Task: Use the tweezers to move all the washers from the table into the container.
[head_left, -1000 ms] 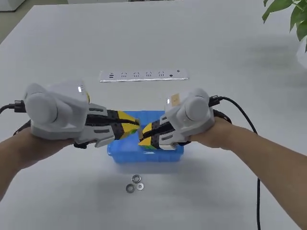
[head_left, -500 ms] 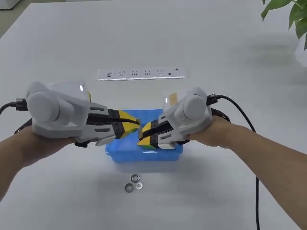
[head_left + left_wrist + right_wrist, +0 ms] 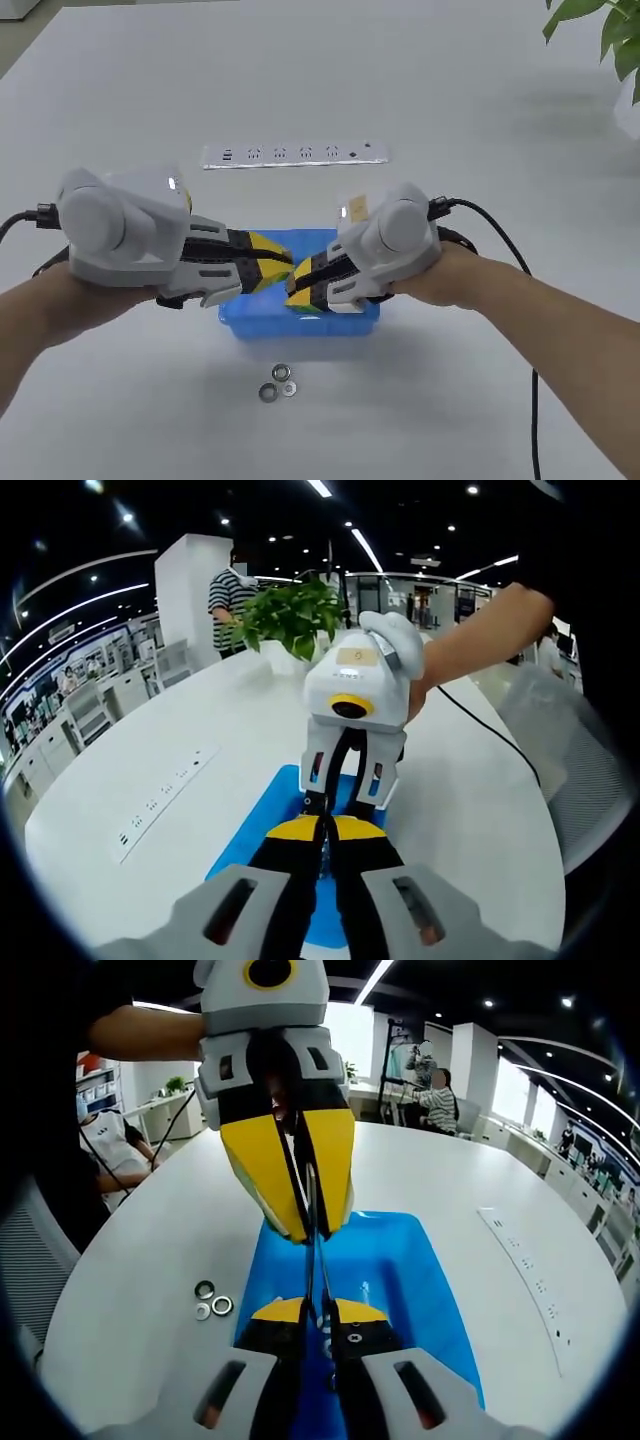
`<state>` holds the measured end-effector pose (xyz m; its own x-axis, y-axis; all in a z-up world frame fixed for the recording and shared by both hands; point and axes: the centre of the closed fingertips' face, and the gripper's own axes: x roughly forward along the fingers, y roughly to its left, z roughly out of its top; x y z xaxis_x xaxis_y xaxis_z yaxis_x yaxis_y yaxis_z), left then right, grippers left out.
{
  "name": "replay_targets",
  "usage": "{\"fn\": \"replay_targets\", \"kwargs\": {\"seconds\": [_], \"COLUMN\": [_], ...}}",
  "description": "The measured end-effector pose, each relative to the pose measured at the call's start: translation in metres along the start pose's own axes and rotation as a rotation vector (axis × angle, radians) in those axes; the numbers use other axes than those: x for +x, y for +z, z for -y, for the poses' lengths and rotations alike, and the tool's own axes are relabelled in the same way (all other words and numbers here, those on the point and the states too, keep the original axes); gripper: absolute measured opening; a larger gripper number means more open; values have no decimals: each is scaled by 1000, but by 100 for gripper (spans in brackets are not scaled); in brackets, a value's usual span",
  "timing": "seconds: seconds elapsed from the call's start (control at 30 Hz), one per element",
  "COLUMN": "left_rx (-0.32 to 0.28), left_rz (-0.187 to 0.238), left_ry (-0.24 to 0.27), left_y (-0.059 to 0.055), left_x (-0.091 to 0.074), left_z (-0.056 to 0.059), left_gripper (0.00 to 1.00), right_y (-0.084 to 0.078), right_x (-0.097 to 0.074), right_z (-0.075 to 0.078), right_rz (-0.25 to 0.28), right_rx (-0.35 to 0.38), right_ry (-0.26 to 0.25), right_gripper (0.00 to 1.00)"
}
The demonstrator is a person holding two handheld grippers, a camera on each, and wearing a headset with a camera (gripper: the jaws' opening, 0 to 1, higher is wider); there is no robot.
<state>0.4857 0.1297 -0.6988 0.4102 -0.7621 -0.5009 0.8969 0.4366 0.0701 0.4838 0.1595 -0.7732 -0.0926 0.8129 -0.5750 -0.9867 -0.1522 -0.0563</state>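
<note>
While three washers (image 3: 279, 383) lie on the white surface (image 3: 450, 120), the left gripper (image 3: 283, 262) and the right gripper (image 3: 296, 290) meet over the blue container (image 3: 250, 322).
The washers are small flat metal rings, close together just in front of the container, outside it and apart from the fingers (image 3: 255, 1160). The grippers point at each other, tips almost touching. The yellow-and-black fingers of each are narrow, closed on the thin tweezers (image 3: 312, 1230) running between them.
</note>
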Motion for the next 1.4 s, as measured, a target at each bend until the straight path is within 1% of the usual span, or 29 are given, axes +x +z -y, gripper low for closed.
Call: {"fn": "replay_targets", "kwargs": {"seconds": [0.3, 0.6, 0.83, 1.1, 1.4], "left_rx": [17, 20, 15, 17, 24], "left_rz": [-3, 2, 12, 23, 32], "left_ry": [-3, -2, 7, 12, 15], "left_y": [1, 6, 13, 21, 32], "left_x": [0, -2, -7, -13, -20], "left_z": [0, 0, 0, 3, 9], "left_gripper": [6, 6, 6, 6, 6], "right_y": [0, 4, 10, 16, 20], "right_x": [-1, -5, -9, -17, -30], "right_z": [0, 0, 0, -3, -5], "right_rz": [-2, 1, 4, 2, -8], "right_rx": [2, 7, 7, 5, 5], "right_ry": [-3, -12, -26, -39, -70], "right_gripper": [11, 12, 13, 17, 24]}}
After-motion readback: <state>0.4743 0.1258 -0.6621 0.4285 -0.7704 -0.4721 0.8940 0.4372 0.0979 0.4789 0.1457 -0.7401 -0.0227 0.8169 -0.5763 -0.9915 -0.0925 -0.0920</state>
